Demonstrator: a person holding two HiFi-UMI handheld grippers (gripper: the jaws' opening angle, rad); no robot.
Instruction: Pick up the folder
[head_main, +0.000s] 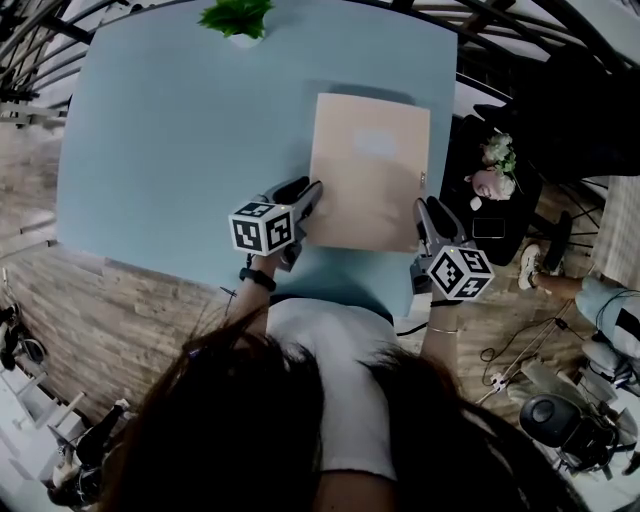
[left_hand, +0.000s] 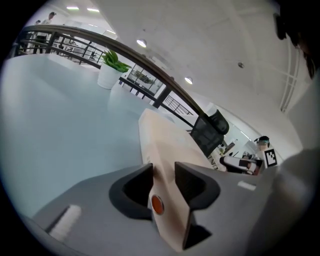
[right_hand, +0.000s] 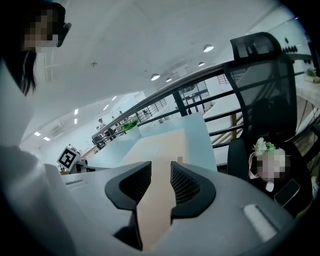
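A tan folder (head_main: 370, 170) lies flat on the pale blue table (head_main: 170, 130), towards its right edge. My left gripper (head_main: 308, 197) sits at the folder's near left corner. In the left gripper view its jaws stand open (left_hand: 163, 172), with the folder's (left_hand: 165, 145) edge and an orange stud between them and not pinched. My right gripper (head_main: 424, 212) is at the near right corner. In the right gripper view it (right_hand: 161, 172) is shut on the folder's (right_hand: 160, 150) edge, which fills the gap between its ribbed pads.
A potted green plant (head_main: 238, 18) stands at the table's far edge. A black office chair (right_hand: 260, 75) with a bunch of flowers (head_main: 497, 160) on it is just off the table's right side. A railing runs behind the table.
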